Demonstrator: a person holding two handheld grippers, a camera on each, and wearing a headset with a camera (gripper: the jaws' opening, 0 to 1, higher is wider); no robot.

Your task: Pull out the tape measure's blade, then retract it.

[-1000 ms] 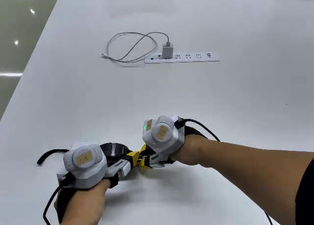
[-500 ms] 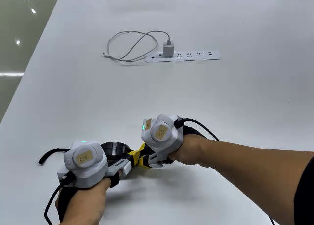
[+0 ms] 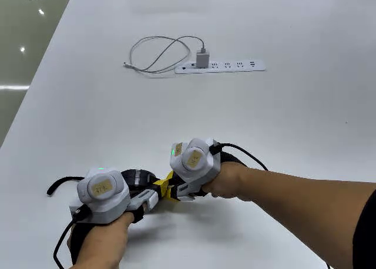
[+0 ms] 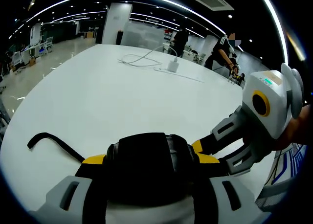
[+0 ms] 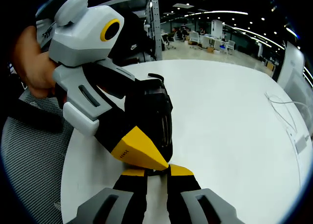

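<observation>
1. A black strap (image 3: 59,182) lies on the white table (image 3: 264,122) at the near left. In the left gripper view it curves from the tape measure toward the table's left edge.
2. The left gripper (image 3: 154,191) is held in the left hand (image 3: 100,245) low over the table and points to the right. Its jaws are clamped on the tape measure (image 4: 146,172), with one yellow tip against each side of the case.
3. The tape measure is a black, rounded case. It sits between the left gripper's jaws, at or just above the table near its front edge. In the head view the case (image 3: 138,178) shows just behind the left gripper's body.
4. The right gripper (image 3: 168,191) is held in the right hand (image 3: 230,180) and points left toward the left gripper. Their yellow tips meet just beside the case.
5. In the right gripper view the right gripper's own two jaws stand close together, with a narrow slot between them. Their tips are at the lower edge of the case. I cannot tell whether they pinch the blade's end.
6. On the far part of the table, well apart from both grippers, a white cable (image 3: 155,54) lies in loose loops. It runs to a charger (image 3: 202,59) plugged into the left end of a white power strip (image 3: 226,66).
</observation>
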